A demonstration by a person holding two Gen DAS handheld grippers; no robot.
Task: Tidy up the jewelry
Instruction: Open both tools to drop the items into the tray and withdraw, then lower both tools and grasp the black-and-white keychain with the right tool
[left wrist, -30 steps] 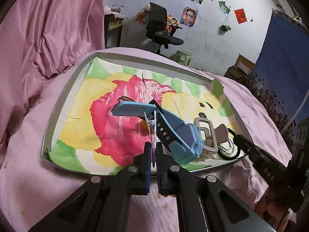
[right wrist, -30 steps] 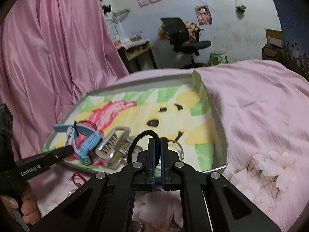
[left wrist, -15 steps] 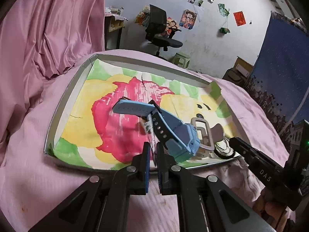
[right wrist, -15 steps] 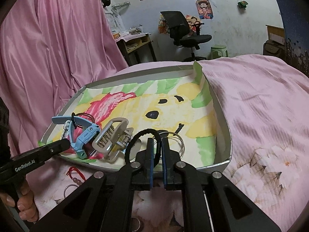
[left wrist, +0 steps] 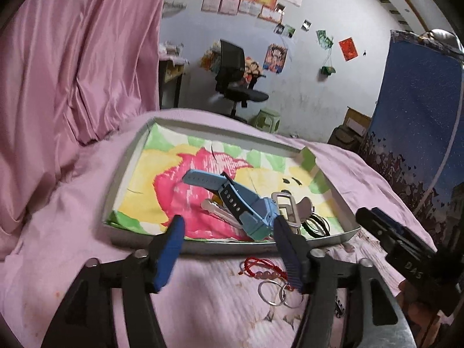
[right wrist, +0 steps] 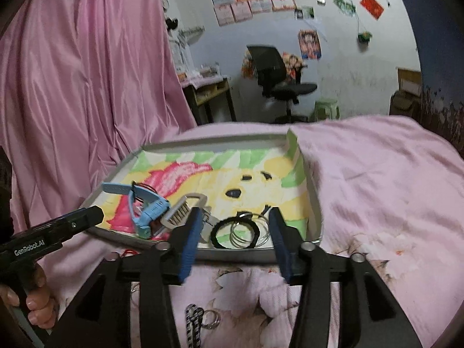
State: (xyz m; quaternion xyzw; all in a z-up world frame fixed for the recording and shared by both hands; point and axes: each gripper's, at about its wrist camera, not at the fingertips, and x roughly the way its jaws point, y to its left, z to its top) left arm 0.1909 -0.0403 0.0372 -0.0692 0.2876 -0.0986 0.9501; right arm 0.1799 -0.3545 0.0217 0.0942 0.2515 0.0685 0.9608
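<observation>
1. Our left gripper has matte black arms, blue ribbed finger pads and silver pivot screws.
2. Our right gripper is built alike: black frame, blue pads, round silver screws.
3. White lettering marks both black handles; "GenRobot.AI" is readable on the left one.

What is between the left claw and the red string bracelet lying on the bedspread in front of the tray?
Nothing visible. The left claw hangs open and empty just above the red string bracelet, which lies on the pink bedspread outside the tray, beside two silver rings. Only air separates them.
</observation>
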